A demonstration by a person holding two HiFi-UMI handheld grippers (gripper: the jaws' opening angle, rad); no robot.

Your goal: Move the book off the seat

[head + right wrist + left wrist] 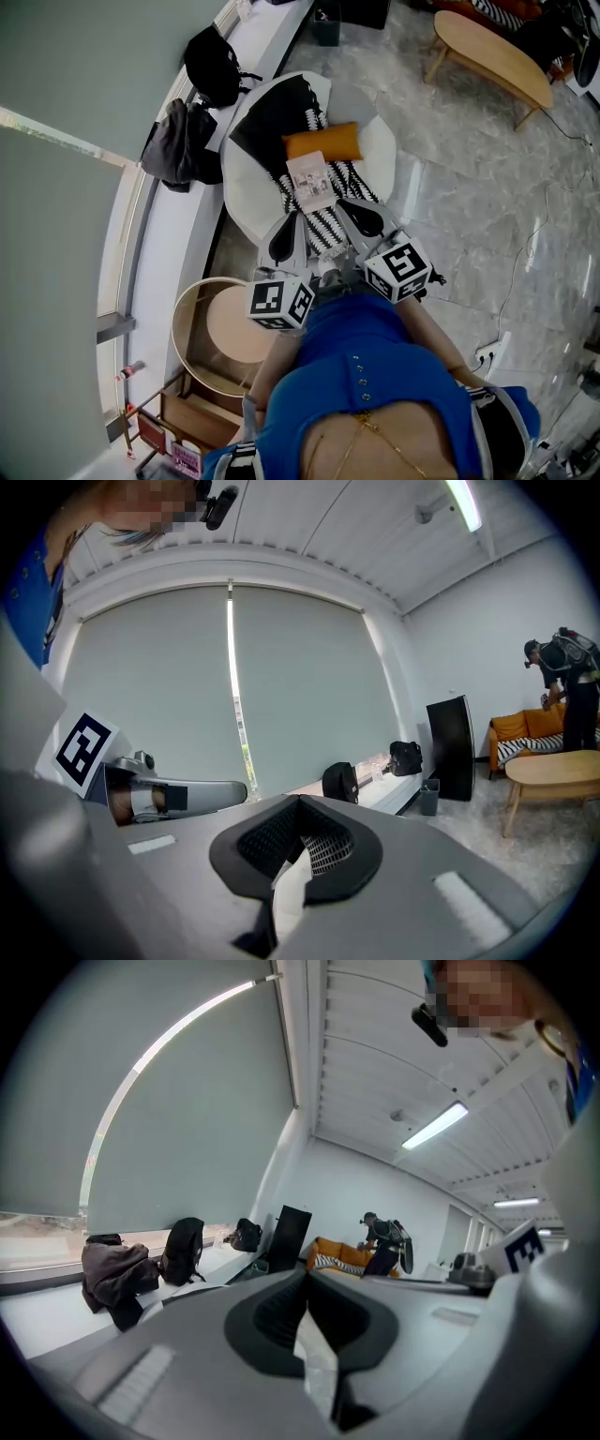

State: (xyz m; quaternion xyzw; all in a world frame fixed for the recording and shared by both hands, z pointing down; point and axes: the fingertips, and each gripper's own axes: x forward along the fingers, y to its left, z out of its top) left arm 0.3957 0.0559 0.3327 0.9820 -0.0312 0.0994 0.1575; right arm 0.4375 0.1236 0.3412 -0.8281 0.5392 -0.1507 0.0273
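Observation:
In the head view a small pale book (312,180) lies open-face up on a black-and-white striped throw, on a round white seat (380,155). An orange cushion (323,142) sits just behind the book. My left gripper (295,217) and right gripper (342,203) are side by side at the seat's near edge, both pointing towards the book and a short way from it. In the left gripper view, the left gripper (307,1274) has its jaws together with nothing between them. The right gripper (298,803) looks the same in its own view. Neither gripper view shows the book.
A round wooden side table (230,323) stands left of me, beside the seat. A black backpack (211,64) and a dark jacket (178,145) lie on the window ledge. A wooden coffee table (492,56) stands far right, with cables (525,253) across the marble floor. A person (562,682) stands by an orange sofa.

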